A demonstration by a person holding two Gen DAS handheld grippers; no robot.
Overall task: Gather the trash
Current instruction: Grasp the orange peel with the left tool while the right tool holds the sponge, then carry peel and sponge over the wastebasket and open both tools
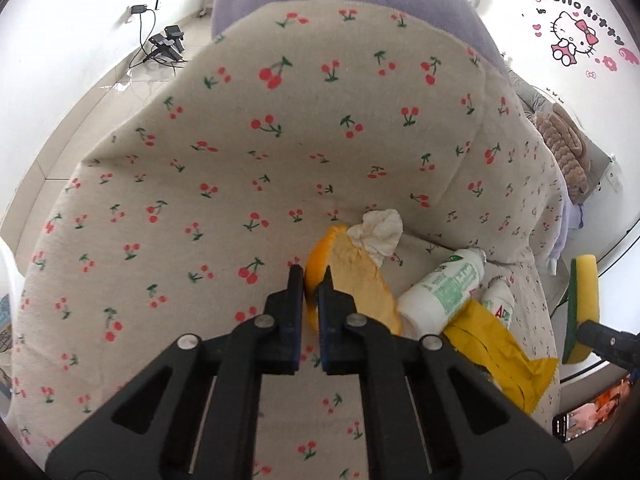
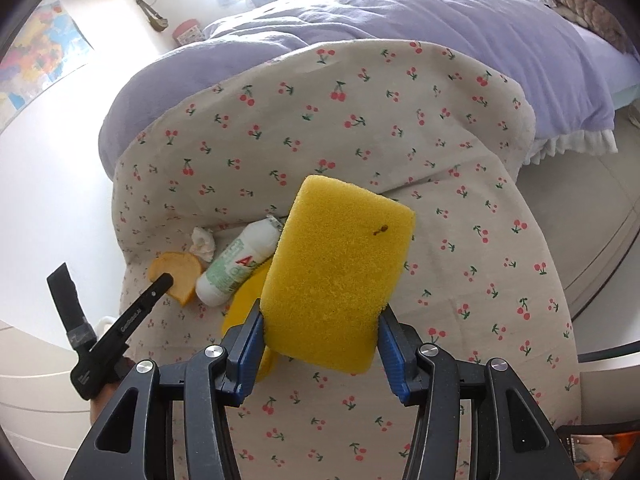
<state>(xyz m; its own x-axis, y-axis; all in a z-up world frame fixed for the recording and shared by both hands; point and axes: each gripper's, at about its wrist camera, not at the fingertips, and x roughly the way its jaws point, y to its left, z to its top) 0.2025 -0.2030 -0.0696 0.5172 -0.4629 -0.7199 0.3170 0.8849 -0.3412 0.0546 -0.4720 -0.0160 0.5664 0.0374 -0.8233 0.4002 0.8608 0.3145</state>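
Note:
A piece of orange peel [image 1: 360, 276] lies on the cherry-print blanket [image 1: 240, 140], and my left gripper [image 1: 312, 276] is shut on its near edge. Just behind the peel sits a crumpled white tissue [image 1: 378, 230]. To the right lie a white bottle with green print [image 1: 440, 292], a smaller bottle [image 1: 498, 308] and a yellow wrapper [image 1: 504, 364]. In the right wrist view my right gripper [image 2: 320, 344] is shut on a yellow sponge [image 2: 336, 272], held above the blanket. There the peel [image 2: 180, 272], tissue [image 2: 202, 242] and bottle [image 2: 236, 268] lie left of the sponge, with the left gripper [image 2: 162, 282] on the peel.
A purple duvet [image 2: 360, 12] covers the bed behind the blanket, with a brown knitted throw [image 1: 568, 152] at its far right. A phone with a lit screen [image 1: 588, 416] lies low at the right. Chargers and cables [image 1: 164, 44] sit on the tiled floor by the wall.

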